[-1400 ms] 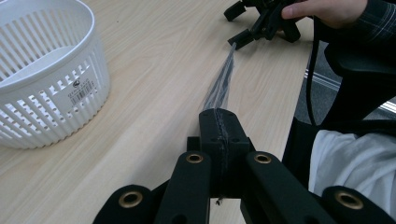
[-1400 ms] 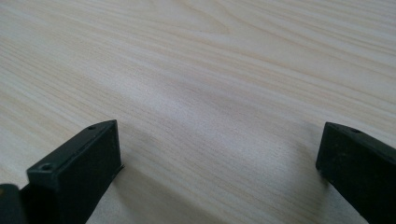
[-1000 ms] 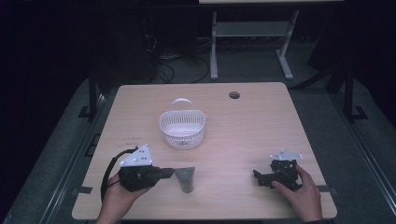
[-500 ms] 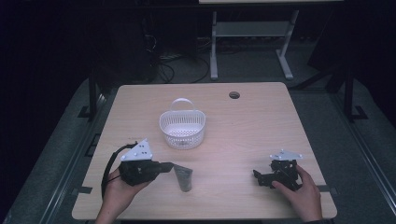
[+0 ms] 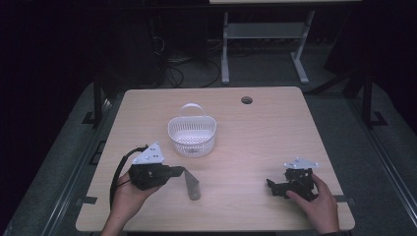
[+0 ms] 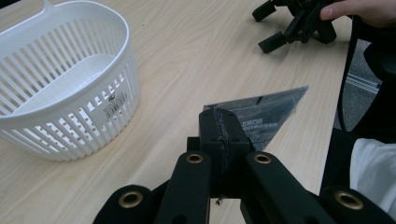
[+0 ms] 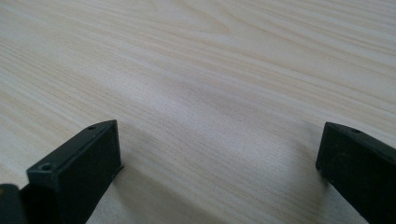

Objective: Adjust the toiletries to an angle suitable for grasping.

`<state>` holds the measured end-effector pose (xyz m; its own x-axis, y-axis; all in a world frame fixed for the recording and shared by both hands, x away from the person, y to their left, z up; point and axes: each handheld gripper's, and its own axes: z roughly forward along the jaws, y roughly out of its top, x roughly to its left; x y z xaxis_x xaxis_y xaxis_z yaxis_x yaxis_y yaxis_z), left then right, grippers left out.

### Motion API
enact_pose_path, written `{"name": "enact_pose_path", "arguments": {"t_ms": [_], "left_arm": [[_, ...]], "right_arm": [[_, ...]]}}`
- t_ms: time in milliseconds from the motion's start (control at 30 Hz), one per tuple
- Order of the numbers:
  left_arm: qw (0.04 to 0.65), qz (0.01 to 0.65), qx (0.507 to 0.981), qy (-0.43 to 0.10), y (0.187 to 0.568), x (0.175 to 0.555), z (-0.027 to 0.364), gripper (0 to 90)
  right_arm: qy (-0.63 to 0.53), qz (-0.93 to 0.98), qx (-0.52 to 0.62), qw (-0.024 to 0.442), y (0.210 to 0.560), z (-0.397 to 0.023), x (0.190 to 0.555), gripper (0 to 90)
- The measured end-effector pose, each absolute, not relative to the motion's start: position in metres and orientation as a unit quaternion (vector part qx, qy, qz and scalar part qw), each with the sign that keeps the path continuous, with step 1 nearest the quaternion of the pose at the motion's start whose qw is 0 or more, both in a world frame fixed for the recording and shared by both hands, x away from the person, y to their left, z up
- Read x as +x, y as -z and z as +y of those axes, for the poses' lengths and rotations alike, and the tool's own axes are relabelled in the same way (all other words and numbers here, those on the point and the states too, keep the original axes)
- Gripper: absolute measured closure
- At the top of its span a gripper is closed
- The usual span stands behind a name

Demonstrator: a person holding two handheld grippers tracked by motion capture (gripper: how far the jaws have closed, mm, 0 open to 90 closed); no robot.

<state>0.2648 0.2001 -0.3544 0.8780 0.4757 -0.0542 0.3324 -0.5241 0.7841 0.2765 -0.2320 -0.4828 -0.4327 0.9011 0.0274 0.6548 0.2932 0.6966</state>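
Nearest the person, w/ both forearms coming in from the desk's front edge: the left hand holds the left tongs, whose jaws are pressed together on one edge of a dark flat packet. In the left gripper view the jaws meet on the packet's edge w/ no gap, and the packet sticks out ahead of them as a thin, glossy dark sheet w/ pale small print, too small to read. From the high view the packet hangs down from the tongs toward the desk, near the front edge, left of centre; can't tell whether its lower end touches the wood.

Right side, approx same depth: the right hand rests on the desk holding the right tongs, jaws spread wide apart w/ nothing between them. The right gripper view has the two black jaws at either side and bare light wood grain between. These tongs sit well apart from the packet, and show in the left gripper view too, farther off.

Further back, approx mid-desk: a white slotted plastic basket w/ a loop handle at its far rim, upright, nothing visible inside. It's near the left tongs, not touching.

Far right part of the desk: a small round cable hole.
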Motion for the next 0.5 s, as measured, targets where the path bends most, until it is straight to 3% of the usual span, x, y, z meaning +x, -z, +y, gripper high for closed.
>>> {"name": "enact_pose_path", "arguments": {"t_ms": [500], "left_arm": [[0.432, 0.229, 0.868, -0.085, 0.351, 0.276, 0.194, 89.7]], "right_arm": [[-0.325, 0.782, 0.497, 0.190, 0.483, -0.232, 0.277, 0.0]]}}
